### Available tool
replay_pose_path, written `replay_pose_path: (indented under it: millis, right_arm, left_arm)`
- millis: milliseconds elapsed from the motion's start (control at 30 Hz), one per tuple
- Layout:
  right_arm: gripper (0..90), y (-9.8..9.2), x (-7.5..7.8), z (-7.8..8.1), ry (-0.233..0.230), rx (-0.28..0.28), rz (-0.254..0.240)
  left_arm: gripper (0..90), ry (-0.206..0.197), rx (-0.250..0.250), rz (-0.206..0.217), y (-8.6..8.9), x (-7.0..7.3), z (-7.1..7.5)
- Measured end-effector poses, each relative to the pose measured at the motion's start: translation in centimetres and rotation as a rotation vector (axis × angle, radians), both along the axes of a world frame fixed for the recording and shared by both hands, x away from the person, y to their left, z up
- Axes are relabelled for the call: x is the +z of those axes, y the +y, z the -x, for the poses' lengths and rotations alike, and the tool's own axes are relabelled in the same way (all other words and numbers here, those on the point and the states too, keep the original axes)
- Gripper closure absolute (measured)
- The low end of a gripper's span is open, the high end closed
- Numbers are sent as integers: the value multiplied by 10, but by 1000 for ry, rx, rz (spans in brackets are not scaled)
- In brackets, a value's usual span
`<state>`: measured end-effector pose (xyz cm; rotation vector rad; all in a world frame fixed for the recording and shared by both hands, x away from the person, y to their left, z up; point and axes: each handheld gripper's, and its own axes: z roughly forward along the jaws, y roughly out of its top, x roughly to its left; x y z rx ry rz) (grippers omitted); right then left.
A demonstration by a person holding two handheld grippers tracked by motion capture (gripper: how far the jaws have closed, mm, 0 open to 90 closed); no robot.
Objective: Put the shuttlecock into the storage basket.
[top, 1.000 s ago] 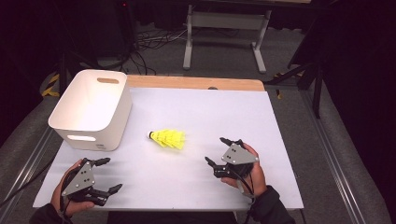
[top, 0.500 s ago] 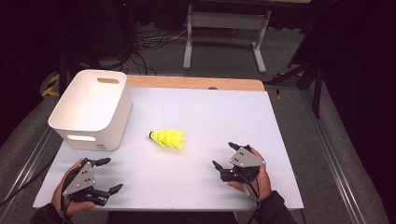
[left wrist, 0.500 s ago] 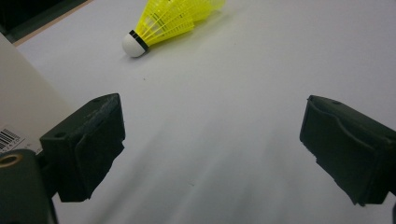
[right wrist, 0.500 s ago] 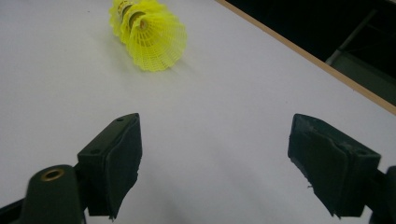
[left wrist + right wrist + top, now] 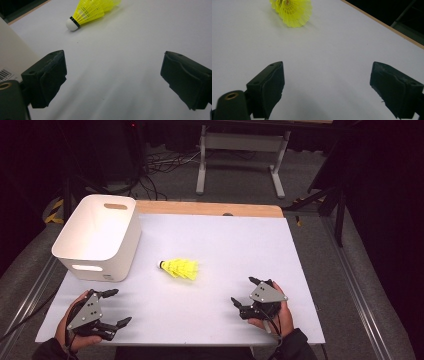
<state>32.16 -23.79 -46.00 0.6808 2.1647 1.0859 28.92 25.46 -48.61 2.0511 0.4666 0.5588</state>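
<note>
A yellow shuttlecock (image 5: 181,268) with a white cork lies on its side in the middle of the white table (image 5: 235,240). My left gripper (image 5: 120,306) rests at the near left corner, open and empty, with the shuttlecock (image 5: 92,11) well ahead of its jaws. My right gripper (image 5: 243,290) sits at the near right, pointing left toward the shuttlecock (image 5: 293,10). Its jaws have just been opening and now stand wide, with nothing between them. Neither gripper touches the shuttlecock.
A white bin (image 5: 107,265) with handle slots stands at the table's left, just beyond my left gripper; its wall (image 5: 10,57) is close on that gripper's left. A wooden strip (image 5: 210,209) runs along the far edge. Metal frame legs and cables lie on the floor behind.
My right hand has drawn back toward the near edge of the table and sunk lower, its jaws spreading a little. The left hand and the shuttlecock have stayed put.
</note>
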Motion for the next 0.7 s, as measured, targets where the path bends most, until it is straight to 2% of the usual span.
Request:
replay_pose_path:
  millis: [367,700]
  right_arm:
    - [128,6,-1,-4,18,22,-18]
    - [124,21,-2,-13,45,48,-7]
  left_arm:
    - [72,-1,-1,1,-1,0,0]
    - [72,-2,-3,0,-1,0,0]
